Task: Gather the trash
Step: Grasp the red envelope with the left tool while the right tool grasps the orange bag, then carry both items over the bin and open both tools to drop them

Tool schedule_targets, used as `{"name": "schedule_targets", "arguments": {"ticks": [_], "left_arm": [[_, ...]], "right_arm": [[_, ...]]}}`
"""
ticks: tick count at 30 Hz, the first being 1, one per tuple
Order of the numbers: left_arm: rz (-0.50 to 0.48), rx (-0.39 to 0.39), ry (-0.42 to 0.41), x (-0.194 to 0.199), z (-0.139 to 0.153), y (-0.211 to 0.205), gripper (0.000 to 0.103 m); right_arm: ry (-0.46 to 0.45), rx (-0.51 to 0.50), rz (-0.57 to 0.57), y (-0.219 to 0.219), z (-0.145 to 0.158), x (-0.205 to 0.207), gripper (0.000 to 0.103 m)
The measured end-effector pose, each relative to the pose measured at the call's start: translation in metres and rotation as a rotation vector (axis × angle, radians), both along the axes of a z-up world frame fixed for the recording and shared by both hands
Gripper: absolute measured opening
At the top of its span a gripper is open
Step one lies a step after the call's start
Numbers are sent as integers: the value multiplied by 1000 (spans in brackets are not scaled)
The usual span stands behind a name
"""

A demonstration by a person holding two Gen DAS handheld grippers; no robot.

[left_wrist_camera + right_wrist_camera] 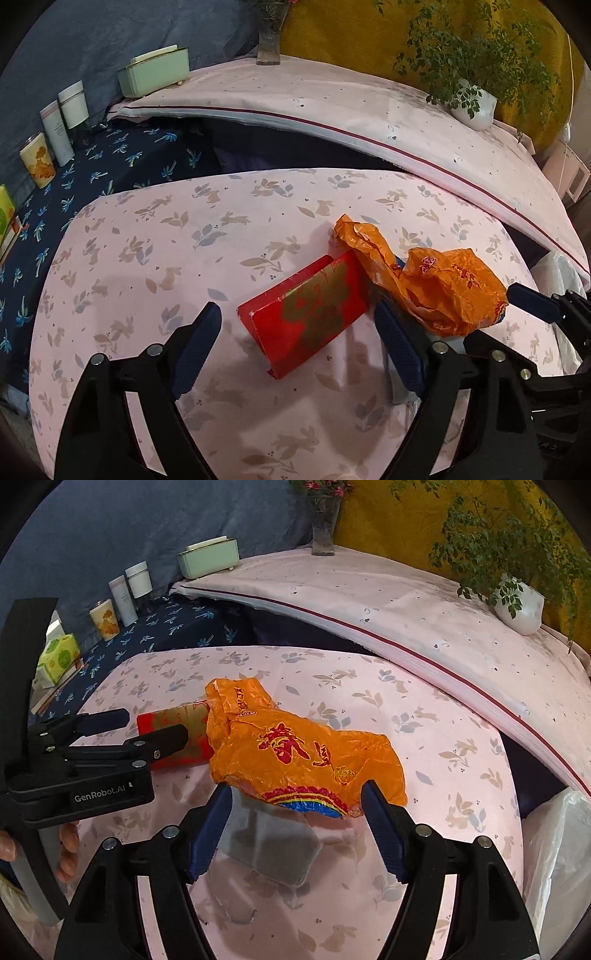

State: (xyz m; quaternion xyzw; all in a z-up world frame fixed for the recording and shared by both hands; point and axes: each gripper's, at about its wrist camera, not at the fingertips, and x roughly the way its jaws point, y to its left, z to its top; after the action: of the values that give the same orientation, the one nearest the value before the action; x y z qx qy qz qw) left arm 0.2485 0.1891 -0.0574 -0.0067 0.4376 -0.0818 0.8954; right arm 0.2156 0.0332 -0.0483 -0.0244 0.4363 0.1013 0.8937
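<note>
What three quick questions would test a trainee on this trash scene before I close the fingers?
1. True or false: the left gripper is already shut on the red box.
2. Which item lies between the right gripper fingers? A) green tissue box B) orange plastic bag C) white plant pot
3. Fill in: the red box and the bag lie on a pink cloth printed with ____ and leaves.

Key
1. False; the fingers stand open on either side of the box, not pressing it.
2. B; its near edge sits between open fingers.
3. Rabbits.
</note>
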Motion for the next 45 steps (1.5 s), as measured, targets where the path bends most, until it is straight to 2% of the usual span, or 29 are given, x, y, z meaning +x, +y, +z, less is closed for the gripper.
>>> {"name": "schedule_targets", "arguments": {"ticks": [2,3,6,7,8,13,19,27,29,31,45], "left_arm": [[-12,-14,17,5,-4,-1,63],[-15,-19,22,5,-6,-1,60],[-28,-38,37,6,-9,-3,41],[-33,-43,43,6,-10,-4,30],[-36,-50,49,5,-11,-5,27],[-48,-68,45,-4,-5,-13,5],[-44,-90,28,-18,10,-24,2],[-50,-122,2,-43,34,-45,2],[-55,-127,-9,-48,41,-51,2],[-57,-135,-19,-54,49,-56,2],[-150,-178,-108,-80,111,-120,2]], "right_arm": [[9,3,-4,0,-4,4,69],[14,4,-4,-1,-5,6,68],[32,14,4,-3,-9,7,50],[39,19,5,-4,-10,8,40],[45,25,5,-5,-11,8,32],[36,46,-6,-10,-7,2,17],[7,91,-25,-24,11,-10,12],[-18,157,-76,-56,32,-33,12],[-25,158,-89,-63,35,-40,6],[-29,165,-99,-69,38,-46,6],[-165,192,-204,-124,91,-80,5]]}}
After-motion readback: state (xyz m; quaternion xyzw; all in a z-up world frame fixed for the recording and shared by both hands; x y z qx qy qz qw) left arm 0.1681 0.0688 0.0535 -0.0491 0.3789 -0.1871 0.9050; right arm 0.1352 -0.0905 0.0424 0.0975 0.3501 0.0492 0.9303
